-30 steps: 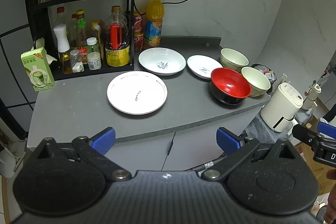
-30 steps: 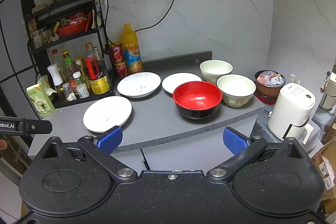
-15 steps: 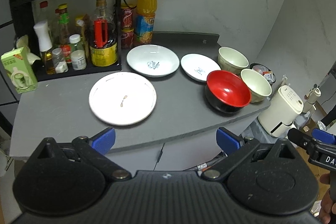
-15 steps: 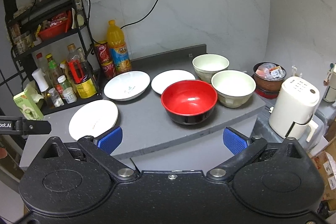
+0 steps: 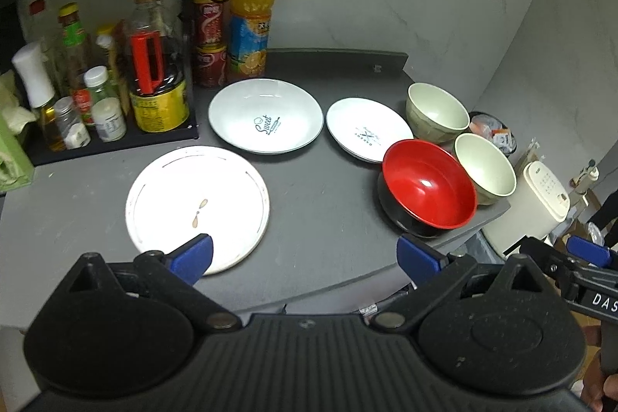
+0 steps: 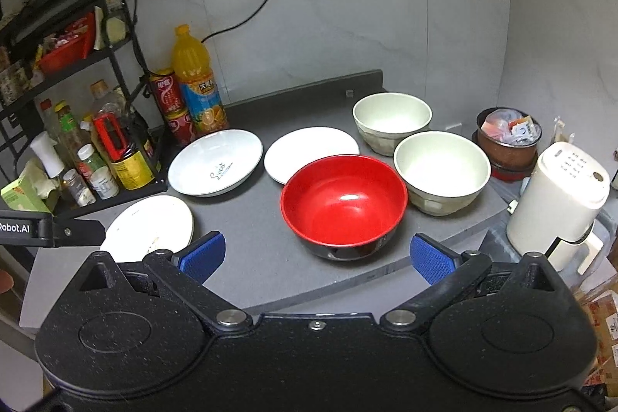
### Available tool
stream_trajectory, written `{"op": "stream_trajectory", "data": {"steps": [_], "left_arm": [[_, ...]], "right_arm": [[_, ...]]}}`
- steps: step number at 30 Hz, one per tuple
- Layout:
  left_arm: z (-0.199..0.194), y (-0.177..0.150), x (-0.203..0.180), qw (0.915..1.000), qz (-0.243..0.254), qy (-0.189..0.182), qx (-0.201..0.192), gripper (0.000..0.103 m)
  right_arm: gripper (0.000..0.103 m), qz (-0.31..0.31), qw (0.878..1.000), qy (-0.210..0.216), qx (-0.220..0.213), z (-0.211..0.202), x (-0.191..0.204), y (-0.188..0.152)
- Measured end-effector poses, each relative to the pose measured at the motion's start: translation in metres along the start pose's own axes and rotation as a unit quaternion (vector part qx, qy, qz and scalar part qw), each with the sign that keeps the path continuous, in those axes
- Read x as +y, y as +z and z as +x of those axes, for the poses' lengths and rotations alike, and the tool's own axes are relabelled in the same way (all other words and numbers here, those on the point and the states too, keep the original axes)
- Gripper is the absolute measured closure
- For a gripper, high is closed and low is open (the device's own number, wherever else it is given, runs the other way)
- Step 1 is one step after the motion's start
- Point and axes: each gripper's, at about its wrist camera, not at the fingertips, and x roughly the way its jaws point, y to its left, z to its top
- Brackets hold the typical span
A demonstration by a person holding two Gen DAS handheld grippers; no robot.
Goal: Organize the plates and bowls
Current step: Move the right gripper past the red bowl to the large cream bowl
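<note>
Right tongs: spread open, empty; glossy red-lined black bowl on grey counter at twelve o'clock, nearest. Left tongs: open, empty; flat white plate at eleven o'clock.

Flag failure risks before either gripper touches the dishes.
1. The red bowl and nearer cream bowl sit close to the counter front edge; a nudge could tip one off.
2. The cream bowl looks almost against the red bowl, leaving little finger room.
3. The flat plate has a low rim, hard to pinch.
</note>
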Motion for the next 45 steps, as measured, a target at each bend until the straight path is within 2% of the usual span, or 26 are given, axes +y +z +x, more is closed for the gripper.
{"op": "stream_trajectory", "data": {"steps": [16,22,28,45], "left_arm": [[0.080,0.056,-0.017,0.9979,0.039,-0.031,0.041,0.004],[0.106,0.071,-0.033,0.9960,0.044,-0.052,0.058,0.011],[0.134,0.084,-0.057,0.9948,0.047,-0.051,0.075,0.016],[0.199,0.125,-0.159,0.9929,0.055,-0.056,0.090,0.020]], "right_arm": [[0.004,0.061,0.997,-0.033,0.042,0.072,-0.027,0.027],[0.006,0.081,0.994,-0.051,0.053,0.084,-0.047,0.034],[0.007,0.092,0.992,-0.063,0.066,0.102,-0.073,0.041],[0.008,0.086,0.991,-0.056,0.085,0.146,-0.170,0.077]]}}
